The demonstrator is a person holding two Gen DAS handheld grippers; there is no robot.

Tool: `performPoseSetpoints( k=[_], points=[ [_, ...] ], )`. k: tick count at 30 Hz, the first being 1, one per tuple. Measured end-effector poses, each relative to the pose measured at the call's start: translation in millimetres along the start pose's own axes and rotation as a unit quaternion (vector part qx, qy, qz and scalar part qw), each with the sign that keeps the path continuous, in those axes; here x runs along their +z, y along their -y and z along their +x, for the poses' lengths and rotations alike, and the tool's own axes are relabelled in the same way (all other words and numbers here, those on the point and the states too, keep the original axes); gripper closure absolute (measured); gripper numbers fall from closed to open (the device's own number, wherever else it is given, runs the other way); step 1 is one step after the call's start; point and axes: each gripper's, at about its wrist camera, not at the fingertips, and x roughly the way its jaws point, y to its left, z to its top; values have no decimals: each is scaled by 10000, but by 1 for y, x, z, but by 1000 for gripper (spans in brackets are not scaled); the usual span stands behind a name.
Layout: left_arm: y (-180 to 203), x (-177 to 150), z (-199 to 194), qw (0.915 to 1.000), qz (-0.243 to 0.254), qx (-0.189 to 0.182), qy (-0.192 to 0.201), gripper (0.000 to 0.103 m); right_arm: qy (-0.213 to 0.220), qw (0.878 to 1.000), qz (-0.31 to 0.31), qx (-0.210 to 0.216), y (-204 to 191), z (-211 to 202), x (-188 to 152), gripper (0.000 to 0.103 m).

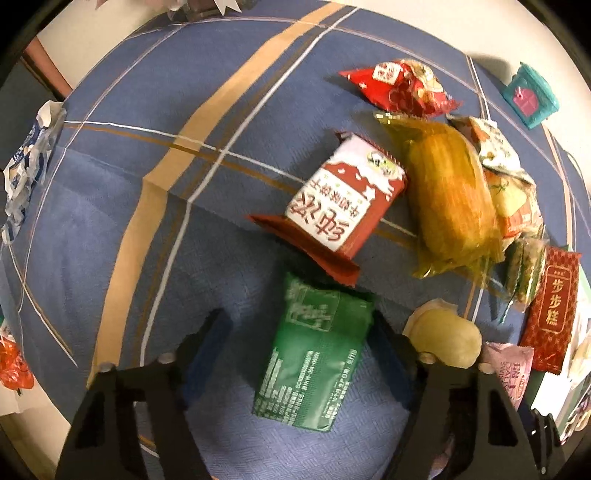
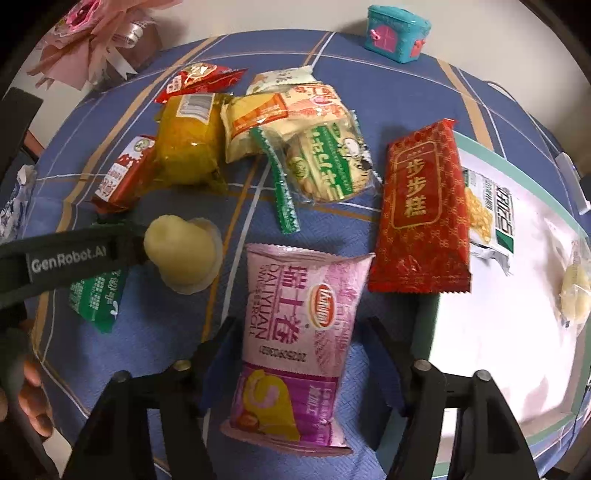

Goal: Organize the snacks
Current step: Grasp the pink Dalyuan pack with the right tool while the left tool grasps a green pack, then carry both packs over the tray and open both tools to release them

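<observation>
My left gripper (image 1: 297, 328) is open, its fingers on either side of a green snack packet (image 1: 314, 358) lying on the blue tablecloth. My right gripper (image 2: 301, 336) is open around a pink Swiss-roll packet (image 2: 299, 343). The green packet (image 2: 96, 295) and the left gripper's body (image 2: 55, 262) show at the left of the right wrist view. A pale jelly cup (image 2: 183, 254) sits between the two packets. A red bar packet (image 2: 421, 210) lies right of the pink one, its edge on a white tray (image 2: 517, 332).
A pile of snacks lies beyond: a red-and-white packet (image 1: 347, 199), a yellow cake (image 1: 450, 199), a red candy bag (image 1: 402, 88), a green-striped cracker pack (image 2: 328, 166). A teal toy box (image 2: 397, 31) stands at the far edge. The tray holds a green-white packet (image 2: 487, 214).
</observation>
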Motion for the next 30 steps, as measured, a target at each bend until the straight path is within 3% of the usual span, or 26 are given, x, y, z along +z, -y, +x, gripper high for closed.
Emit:
performPoseSetpoints(
  k=[2, 4, 15, 24, 30],
  points=[
    [0, 2, -3, 10000, -10, 2, 67, 52, 43, 10000, 79, -3, 15, 5, -1, 51],
    [-2, 4, -5, 9999, -61, -17, 115, 60, 68, 9999, 112, -17, 23, 6, -2, 59],
    [-17, 11, -5, 9981, -476, -341, 179, 62, 49, 9995, 276, 169, 49, 14, 9, 63],
    [-33, 13, -42, 9951, -655, -536, 513, 62, 147, 9988, 241, 411, 48, -16, 23, 63],
    [-41, 15, -75, 9911, -749, -669, 874, 62, 430, 9973, 235, 548, 48, -45, 34, 63]
  ],
)
